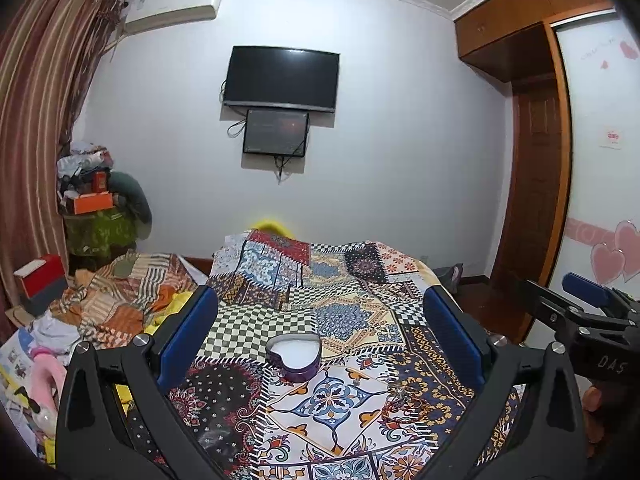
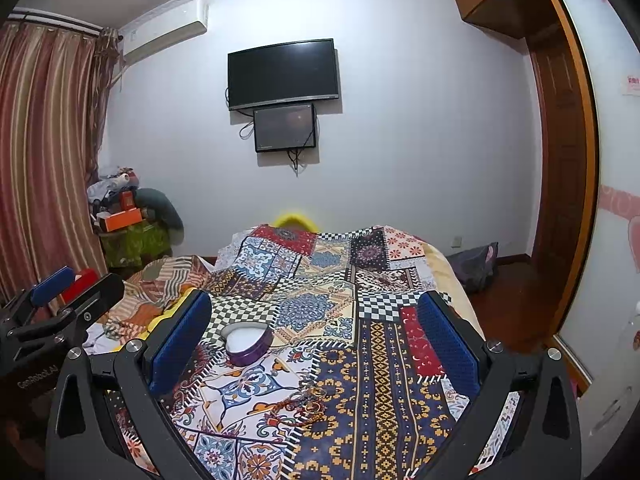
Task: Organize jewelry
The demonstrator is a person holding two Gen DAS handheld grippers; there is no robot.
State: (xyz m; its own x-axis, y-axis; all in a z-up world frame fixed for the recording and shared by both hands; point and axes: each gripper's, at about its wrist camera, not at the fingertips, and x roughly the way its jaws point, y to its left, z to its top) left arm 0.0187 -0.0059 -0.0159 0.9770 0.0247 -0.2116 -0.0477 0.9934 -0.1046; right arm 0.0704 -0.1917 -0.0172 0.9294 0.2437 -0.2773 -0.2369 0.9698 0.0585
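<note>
On the patchwork bedspread [image 2: 320,280], the purple heart-shaped box [image 2: 247,343] sits open with a white lining near the left gripper [image 1: 320,332], whose jaws stand wide apart, holding nothing. To its right a small tangle of jewelry [image 2: 310,400] lies nearer the close edge. The right gripper [image 2: 316,336] also gapes, holding nothing. In the left wrist view its body reads "DAS"; in the right wrist view the left one's lettering is too dim to read surely.

bedroom background, non-task stuff only

patchwork bedspread [image 1: 340,312] covered the bed, rumpled striped blanket [image 1: 120,300] beside it at left. black tv [image 1: 281,78] hung on the white wall, a smaller dark screen [image 1: 276,132] just below it. air conditioner [image 1: 176,6] was mounted top left near striped curtains [image 1: 36,120]. wooden wardrobe [image 1: 536,140] stood at right, clutter pile with an orange box [image 1: 93,202] in the left corner.
</note>
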